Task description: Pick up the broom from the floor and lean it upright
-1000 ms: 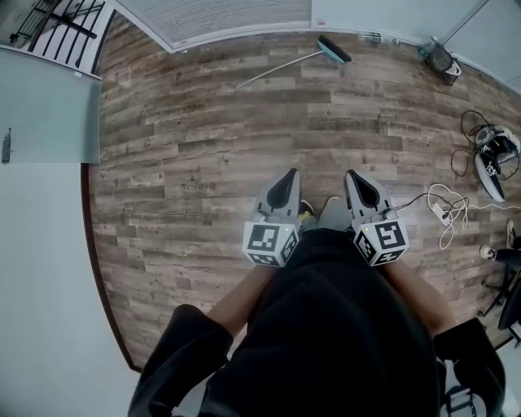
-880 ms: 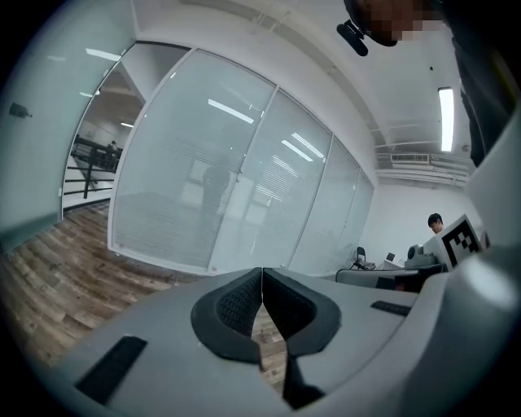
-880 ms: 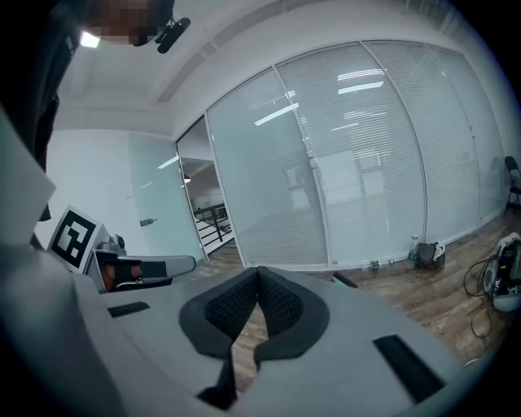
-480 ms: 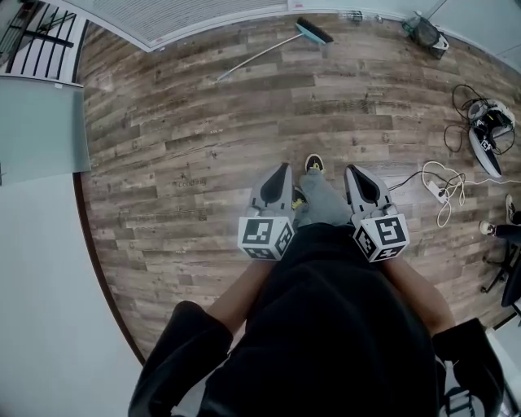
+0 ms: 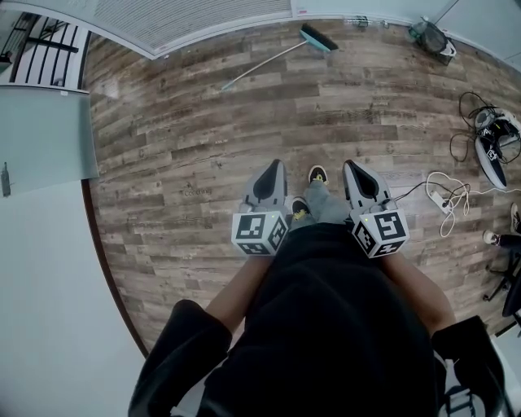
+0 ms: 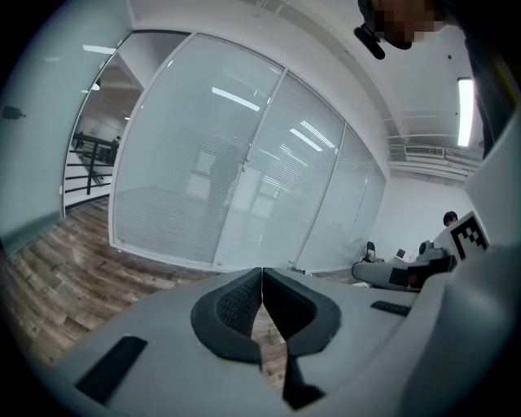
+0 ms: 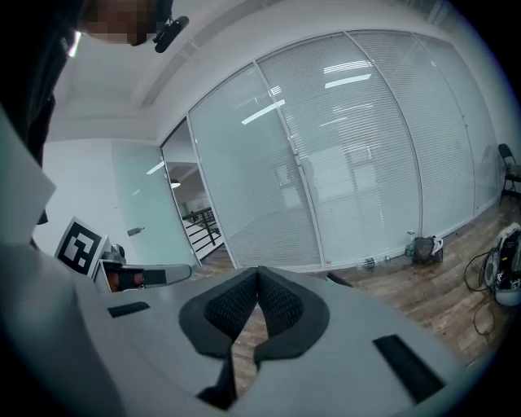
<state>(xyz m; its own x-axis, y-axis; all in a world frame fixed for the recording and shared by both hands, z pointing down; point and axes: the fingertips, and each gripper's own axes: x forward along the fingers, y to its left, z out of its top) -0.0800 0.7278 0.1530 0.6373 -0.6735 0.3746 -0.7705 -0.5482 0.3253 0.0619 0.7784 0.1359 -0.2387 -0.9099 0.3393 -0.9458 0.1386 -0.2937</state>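
The broom (image 5: 281,55) lies flat on the wood floor at the far side of the room, near the glass wall, with its teal head (image 5: 317,37) to the right and its pale handle slanting down to the left. My left gripper (image 5: 277,166) and right gripper (image 5: 348,168) are held side by side in front of the person's body, far short of the broom. Both are shut with nothing between the pads (image 6: 262,300) (image 7: 258,298). In the right gripper view a dark tip (image 7: 340,280) just past the jaws may be the broom's head; the left gripper view does not show the broom.
A glass partition with blinds (image 5: 203,16) runs along the far side. A dark bag (image 5: 429,36) stands at the far right corner. Cables, a power strip (image 5: 446,202) and a headset (image 5: 493,140) lie on the floor to the right. A railing (image 5: 41,45) and pale wall panel (image 5: 41,122) are at left.
The person has walked forward with both grippers carried along; one foot has stepped out between them. The broom lies where it was. Both grippers stayed shut.
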